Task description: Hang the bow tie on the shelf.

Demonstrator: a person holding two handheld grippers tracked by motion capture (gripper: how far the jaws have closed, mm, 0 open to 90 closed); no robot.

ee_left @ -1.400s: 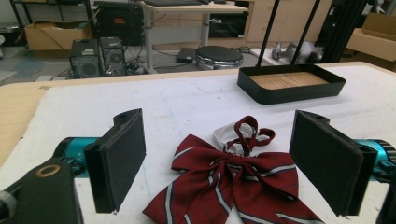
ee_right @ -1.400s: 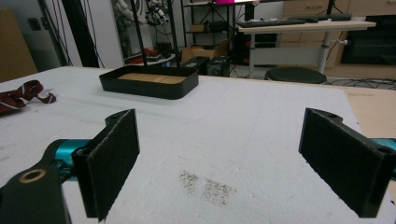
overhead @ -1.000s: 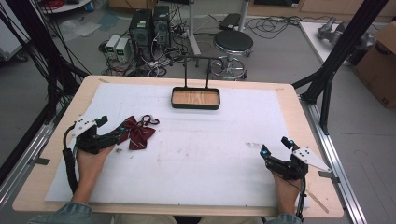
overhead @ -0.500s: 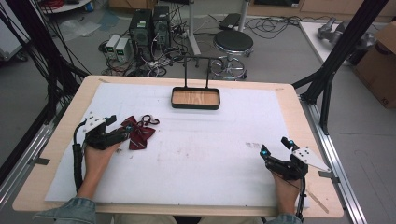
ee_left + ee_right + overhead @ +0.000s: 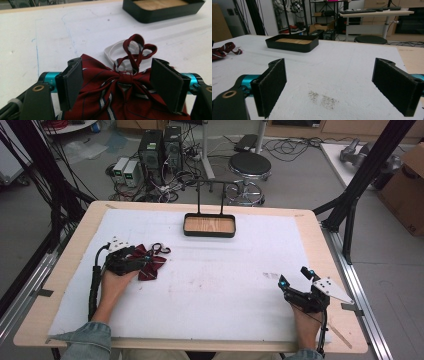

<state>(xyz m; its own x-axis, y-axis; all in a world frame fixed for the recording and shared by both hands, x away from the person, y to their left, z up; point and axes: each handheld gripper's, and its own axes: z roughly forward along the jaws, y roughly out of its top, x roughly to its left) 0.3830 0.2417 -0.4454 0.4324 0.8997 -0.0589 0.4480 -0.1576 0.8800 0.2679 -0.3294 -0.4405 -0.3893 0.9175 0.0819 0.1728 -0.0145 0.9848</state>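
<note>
The left gripper sat at the table's left side with its jaws spread wide on either side of a dark red striped bow tie, the pads not pressing the cloth. The tie's strap loops lay beyond the jaws over a white plastic ring. The right gripper rested near the right front corner, jaws released and grasping nothing, close to the white mat's edge. Between them the mat lay bare. A black tray with a wooden floor stood at the far middle, well apart from both.
</note>
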